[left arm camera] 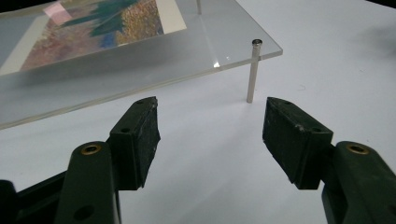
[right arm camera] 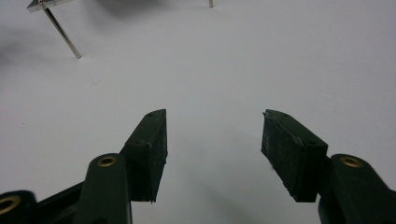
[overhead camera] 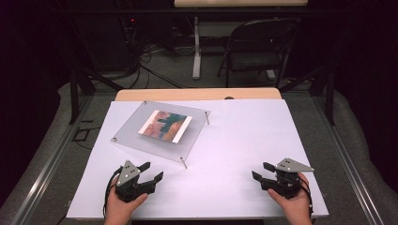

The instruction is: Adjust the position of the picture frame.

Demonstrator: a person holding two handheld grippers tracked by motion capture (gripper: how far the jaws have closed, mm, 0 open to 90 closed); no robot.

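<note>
A clear acrylic plate [overhead camera: 187, 133] stands on thin metal legs on the white table [overhead camera: 244, 136], left of centre. A colourful picture [overhead camera: 165, 125] lies under or on it. My left gripper [overhead camera: 153, 171] rests near the front left edge, open and empty, pointing at the plate's near corner. From the left gripper view the plate [left arm camera: 140, 70] and one metal leg [left arm camera: 252, 70] are close ahead. My right gripper [overhead camera: 261, 171] sits at the front right, open and empty, jaws aimed left. In the right gripper view my gripper [right arm camera: 214, 135] hovers over bare white tabletop, with a leg [right arm camera: 62, 32] far off.
The table's wooden far edge [overhead camera: 197, 93] shows beyond the white sheet. A folding chair [overhead camera: 260, 44] and a table leg [overhead camera: 196, 47] stand on the floor behind, with cables. Dark rails run along both sides.
</note>
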